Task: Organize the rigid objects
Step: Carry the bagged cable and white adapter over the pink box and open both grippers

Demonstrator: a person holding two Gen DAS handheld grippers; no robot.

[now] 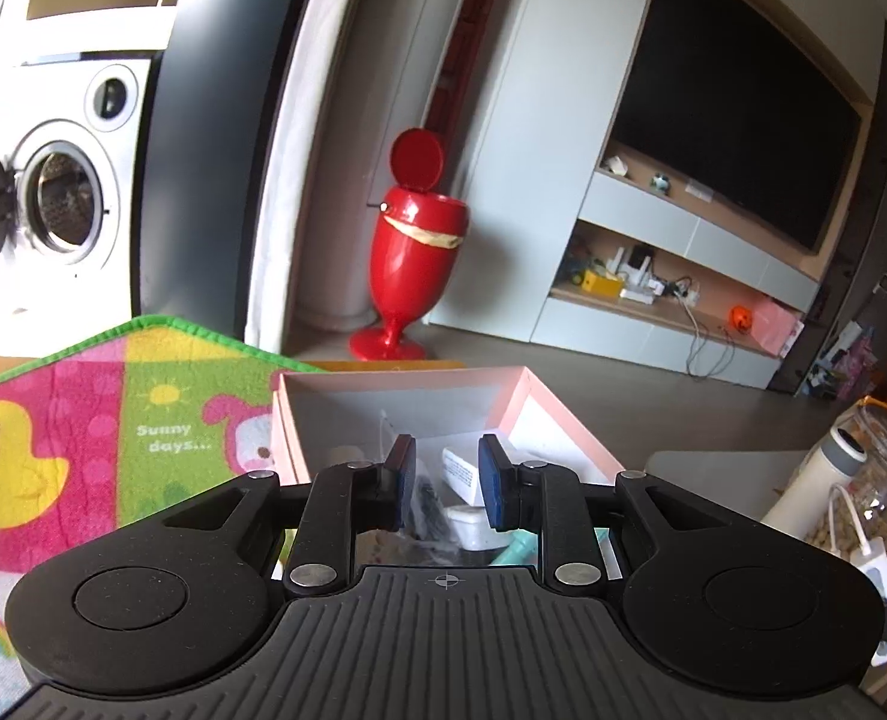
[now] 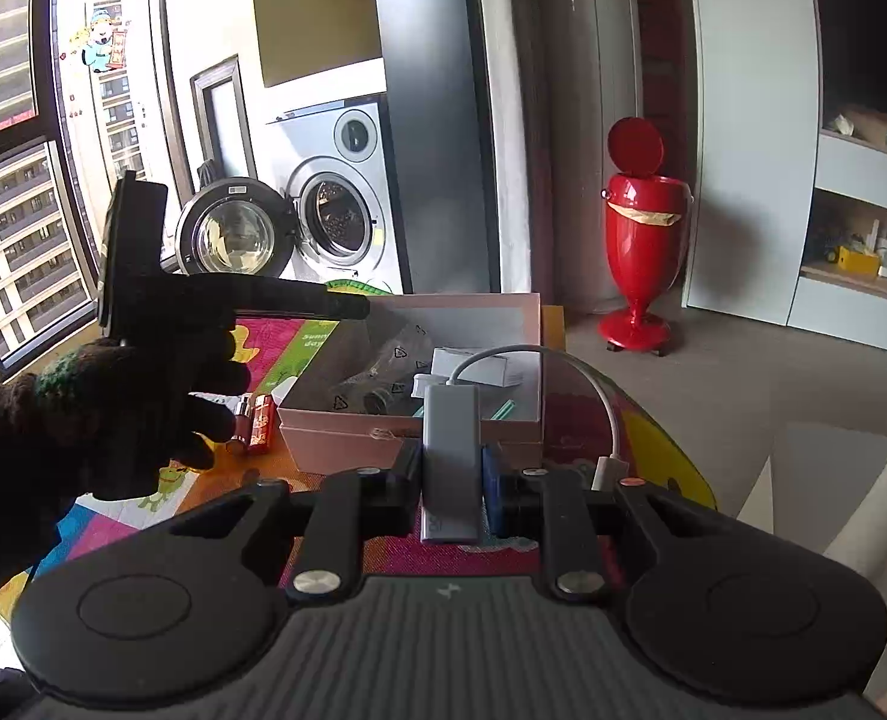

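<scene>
Over pink box (image 2: 410,441) near edge, right jaws clamp grey adapter (image 2: 451,450), left jaws nearly closed, empty

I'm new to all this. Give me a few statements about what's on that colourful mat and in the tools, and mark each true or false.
1. The right gripper holds a grey adapter with a white cable. True.
2. The pink box is empty. False: it holds several small items.
3. The left gripper grips a bottle. False: nothing sits between its jaws.
4. The red bin has its lid up. True.
5. The washing machine door is closed. False: it stands open.
</scene>
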